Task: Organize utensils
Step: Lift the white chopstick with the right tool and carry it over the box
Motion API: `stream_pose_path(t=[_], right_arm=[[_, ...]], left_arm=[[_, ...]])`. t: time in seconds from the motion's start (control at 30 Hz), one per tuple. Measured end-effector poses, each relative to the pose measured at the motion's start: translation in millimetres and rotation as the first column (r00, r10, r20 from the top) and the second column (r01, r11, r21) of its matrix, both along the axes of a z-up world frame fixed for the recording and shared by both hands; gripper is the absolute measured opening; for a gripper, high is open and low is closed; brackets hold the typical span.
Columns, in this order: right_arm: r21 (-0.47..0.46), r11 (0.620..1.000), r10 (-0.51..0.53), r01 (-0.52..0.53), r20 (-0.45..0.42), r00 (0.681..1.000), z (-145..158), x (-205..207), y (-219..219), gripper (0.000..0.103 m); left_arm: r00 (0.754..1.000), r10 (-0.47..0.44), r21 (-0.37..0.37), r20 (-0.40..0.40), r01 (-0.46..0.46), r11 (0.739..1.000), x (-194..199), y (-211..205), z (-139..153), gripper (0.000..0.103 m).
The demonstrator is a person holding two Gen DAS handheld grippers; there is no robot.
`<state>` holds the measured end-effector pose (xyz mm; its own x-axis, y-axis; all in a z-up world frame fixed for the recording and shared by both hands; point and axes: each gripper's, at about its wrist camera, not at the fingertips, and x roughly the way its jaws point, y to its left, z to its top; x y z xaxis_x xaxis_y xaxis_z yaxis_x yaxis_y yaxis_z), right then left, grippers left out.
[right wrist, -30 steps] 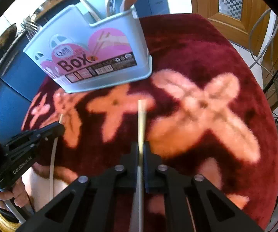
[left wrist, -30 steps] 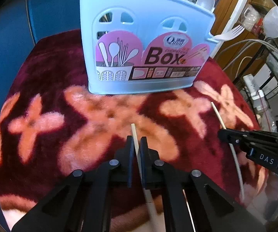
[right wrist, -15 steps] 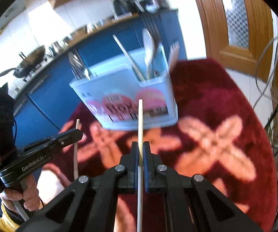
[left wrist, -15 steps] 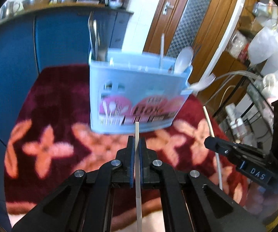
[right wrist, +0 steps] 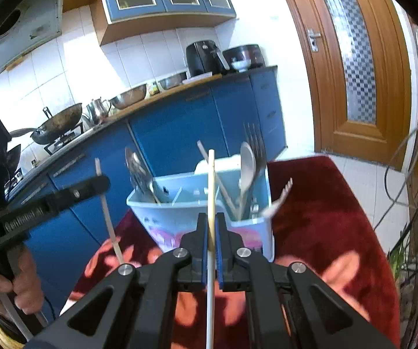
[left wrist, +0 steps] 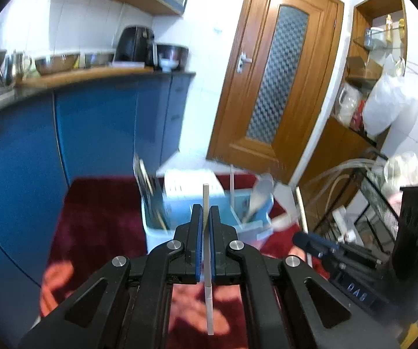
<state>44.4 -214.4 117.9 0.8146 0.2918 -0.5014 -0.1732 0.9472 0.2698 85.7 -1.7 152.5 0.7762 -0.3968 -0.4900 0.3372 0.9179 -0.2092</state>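
1. Pale blue plastic utensil box (right wrist: 200, 203) stood on the dark red flowered blanket (right wrist: 319, 203), at twelve o'clock from both grippers.
2. Left gripper (left wrist: 206, 218) pinched a thin white chopstick (left wrist: 207, 276).
3. Right gripper (right wrist: 211, 226) pinched a cream chopstick (right wrist: 210, 285).
4. Grey spoon (right wrist: 246, 168) stood inside the box.

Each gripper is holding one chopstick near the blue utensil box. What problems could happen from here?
1. The left gripper and right gripper each pinch a thin pale chopstick along a short stretch only; either may pivot or slip.
2. The light blue plastic utensil box is already crowded with spoons and forks, so a tip may catch.
3. The box stands on a soft red floral blanket and might tip if pushed.
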Motion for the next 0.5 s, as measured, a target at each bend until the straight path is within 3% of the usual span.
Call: stream_pose_path(t=[0.3, 0.5], right_arm=[[0.017, 0.999, -0.034, 0.033, 0.097, 0.995, 26, 34, -2, 0.006], [0.036, 0.996, -0.087, 0.081, 0.193, 0.977, 40, 58, -5, 0.006]], left_arm=[[0.986, 0.07, 0.014, 0.152, -0.073, 0.997, 30, 2, 54, 0.002], [0.971, 0.114, 0.001, 0.211, -0.117, 0.993, 50, 8, 68, 0.002]])
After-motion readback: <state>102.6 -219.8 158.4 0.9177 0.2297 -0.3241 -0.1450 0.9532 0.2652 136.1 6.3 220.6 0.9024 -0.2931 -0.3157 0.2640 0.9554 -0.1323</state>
